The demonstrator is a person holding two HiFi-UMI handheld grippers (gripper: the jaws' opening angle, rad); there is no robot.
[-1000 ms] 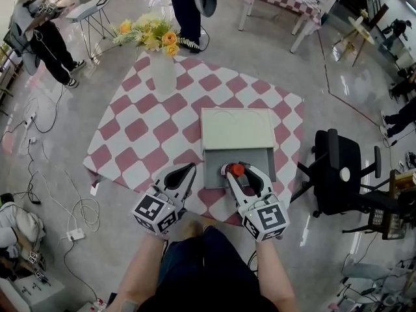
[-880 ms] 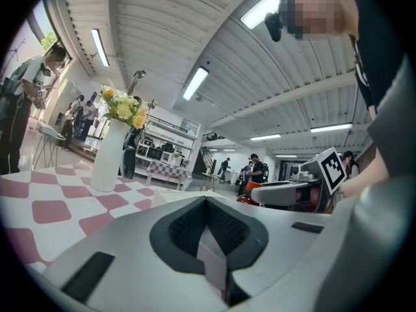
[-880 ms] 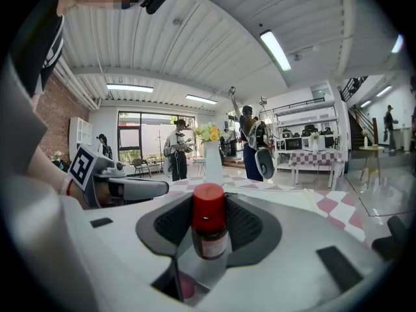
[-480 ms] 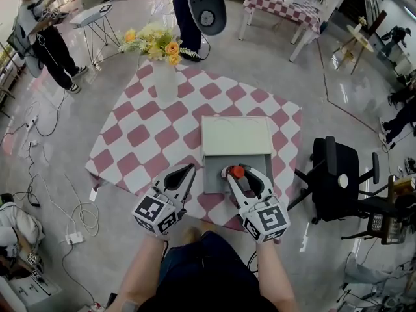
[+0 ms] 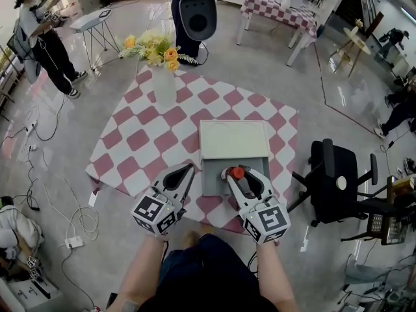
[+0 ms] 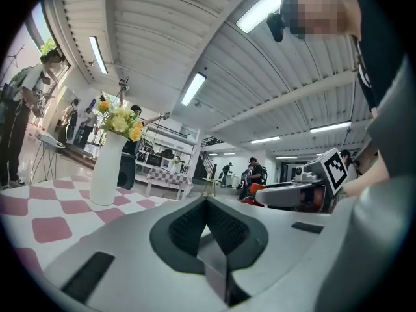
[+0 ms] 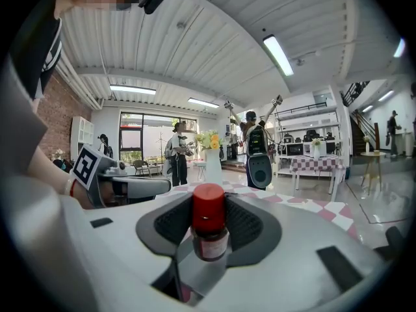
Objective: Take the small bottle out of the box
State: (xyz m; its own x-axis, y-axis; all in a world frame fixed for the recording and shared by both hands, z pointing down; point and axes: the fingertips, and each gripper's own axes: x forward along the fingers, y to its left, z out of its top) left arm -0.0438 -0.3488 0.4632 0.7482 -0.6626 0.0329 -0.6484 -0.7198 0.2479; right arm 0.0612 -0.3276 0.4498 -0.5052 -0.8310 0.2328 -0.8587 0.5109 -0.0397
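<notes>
The right hand-held gripper [image 5: 239, 173] clamps the small bottle [image 7: 209, 223] over the box [image 5: 234, 138], and the left hand-held gripper [image 5: 187, 169] is closed and empty. Next, probably, it needs carrying clear to the desk [image 5: 149, 142].

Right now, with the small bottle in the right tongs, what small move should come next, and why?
Probably carry the small bottle sideways to the checked tablecloth: the right tongs grip it, and it appears above the open box.
</notes>
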